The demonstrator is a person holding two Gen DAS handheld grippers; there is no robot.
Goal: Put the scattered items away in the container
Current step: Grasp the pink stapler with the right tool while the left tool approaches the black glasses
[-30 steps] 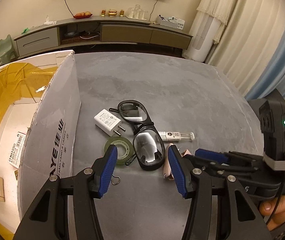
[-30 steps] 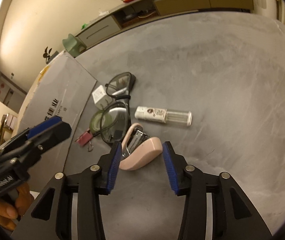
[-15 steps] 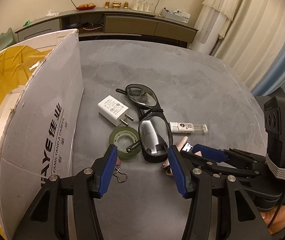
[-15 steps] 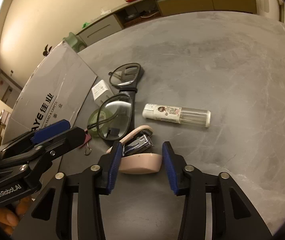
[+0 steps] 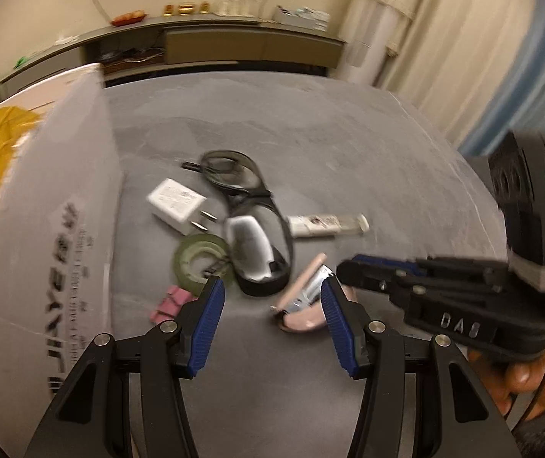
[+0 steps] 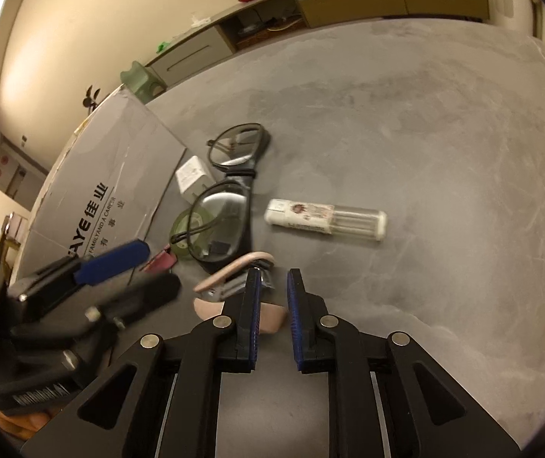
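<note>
Right wrist: hand-held gripper [image 6: 272,286] over stapler [image 6: 234,286]

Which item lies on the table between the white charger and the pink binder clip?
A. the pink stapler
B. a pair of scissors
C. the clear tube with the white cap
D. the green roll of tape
D: in the left wrist view the green roll of tape lies on the table just below the white charger and just above the pink binder clip.
</note>
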